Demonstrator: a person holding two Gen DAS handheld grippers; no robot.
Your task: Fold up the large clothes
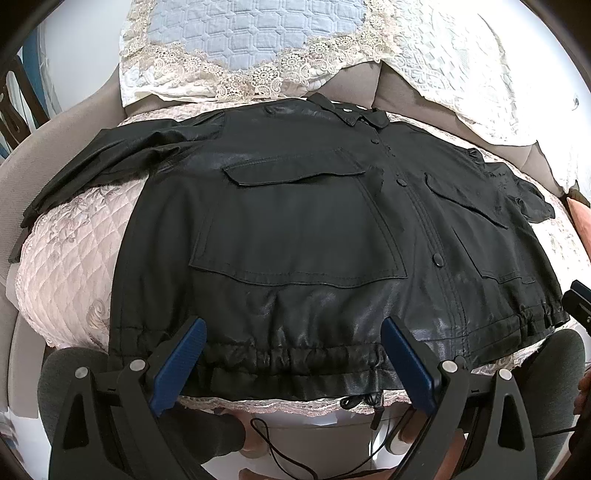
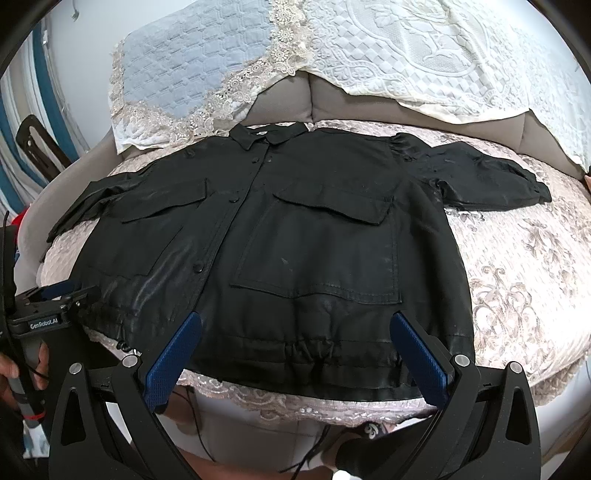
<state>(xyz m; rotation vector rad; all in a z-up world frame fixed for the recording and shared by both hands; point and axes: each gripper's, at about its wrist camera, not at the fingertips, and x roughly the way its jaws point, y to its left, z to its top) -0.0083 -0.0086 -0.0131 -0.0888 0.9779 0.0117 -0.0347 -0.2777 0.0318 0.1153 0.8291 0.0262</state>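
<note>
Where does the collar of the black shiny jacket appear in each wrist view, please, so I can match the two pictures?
Left wrist view: the black jacket's collar sits upper centre, right of the middle, below the lace-edged blue quilted cover.
Right wrist view: the collar sits upper centre, slightly left of the middle.
Shared landmark: the same blue quilted cover, behind the collar in both.

Quilted covers, lace and a sofa back

Ahead of the jaws a pink quilted cover [image 2: 517, 266] with a grey floral pattern spreads over the seat, its lace edge [image 2: 280, 402] hanging just below the jaws. Farther ahead, a pale blue quilted cushion [image 1: 251, 33] trimmed in cream lace leans against the grey sofa back [image 2: 369, 98], beside a white embossed throw [image 2: 461, 55]. Thin black cords [image 1: 273, 443] dangle beneath the jaws.
</note>
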